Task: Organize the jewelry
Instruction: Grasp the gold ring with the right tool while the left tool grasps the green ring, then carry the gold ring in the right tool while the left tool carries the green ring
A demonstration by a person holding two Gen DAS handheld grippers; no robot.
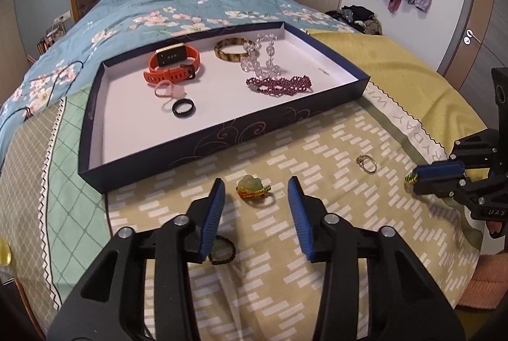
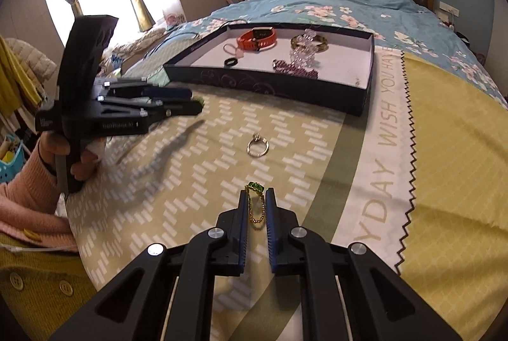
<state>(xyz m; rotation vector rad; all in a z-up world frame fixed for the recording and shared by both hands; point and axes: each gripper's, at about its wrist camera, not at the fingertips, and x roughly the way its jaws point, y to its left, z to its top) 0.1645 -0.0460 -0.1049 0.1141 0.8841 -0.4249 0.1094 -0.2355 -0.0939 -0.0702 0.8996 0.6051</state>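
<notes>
On the bed's patterned cloth, just in front of the dark tray (image 1: 222, 131), the left claw (image 1: 256, 191) stands half-open astride a green-and-orange ring (image 1: 253, 189), while the right claw (image 2: 256, 204) pinches a green-stoned gold ring (image 2: 255, 201) farther right.

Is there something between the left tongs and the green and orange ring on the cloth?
Nothing visible. The left tongs stand open with the green and orange ring lying on the cloth in the gap between their tips, and only bare cloth is around it. No pad touches the ring yet.
</notes>
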